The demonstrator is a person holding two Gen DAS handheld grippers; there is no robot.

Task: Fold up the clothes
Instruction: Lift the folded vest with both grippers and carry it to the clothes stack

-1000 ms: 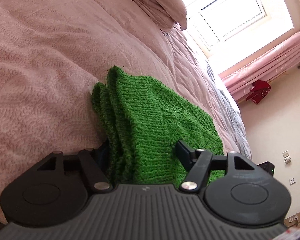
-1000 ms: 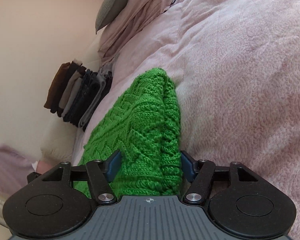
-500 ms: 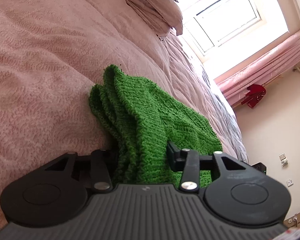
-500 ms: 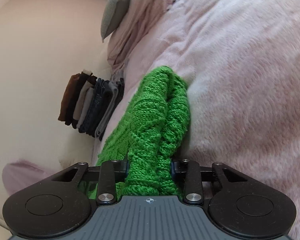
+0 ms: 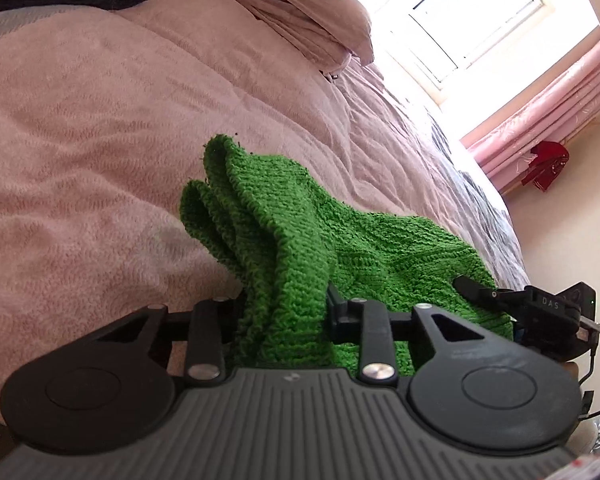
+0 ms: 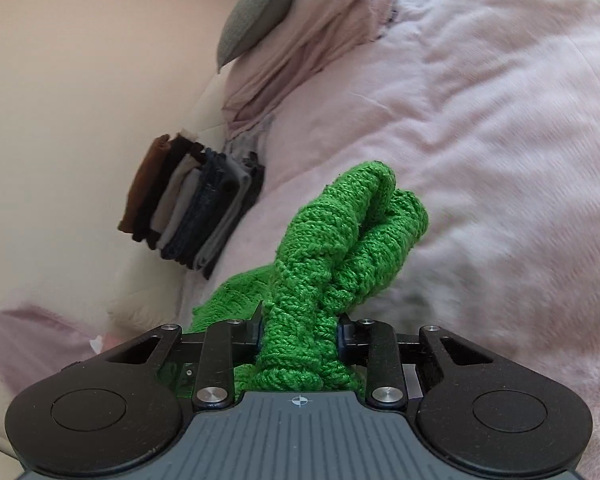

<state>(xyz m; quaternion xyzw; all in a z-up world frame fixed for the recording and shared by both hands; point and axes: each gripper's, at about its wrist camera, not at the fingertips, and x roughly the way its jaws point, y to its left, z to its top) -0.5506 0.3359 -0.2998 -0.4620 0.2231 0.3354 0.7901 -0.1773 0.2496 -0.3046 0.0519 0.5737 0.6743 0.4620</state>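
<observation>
Two grips are set: your left gripper [image 5: 284,312] and right gripper [image 6: 299,334] are both closing, each pinching a bunched edge of the green knit sweater [image 5: 300,232] over the pink bedspread [image 5: 100,120]. One folded stack [image 6: 192,208] sits far left. You likely have this garment's final fold and stacking left.

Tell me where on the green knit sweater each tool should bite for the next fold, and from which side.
Keep to the bunched near edge of the green knit sweater, one corner each, coming in from the bed's near side. Both jaws are closing on gathered layers there: the left tool and the right tool each pinch a thick roll, so the loose knit bunches rather than slips over the pink bedspread.
</observation>
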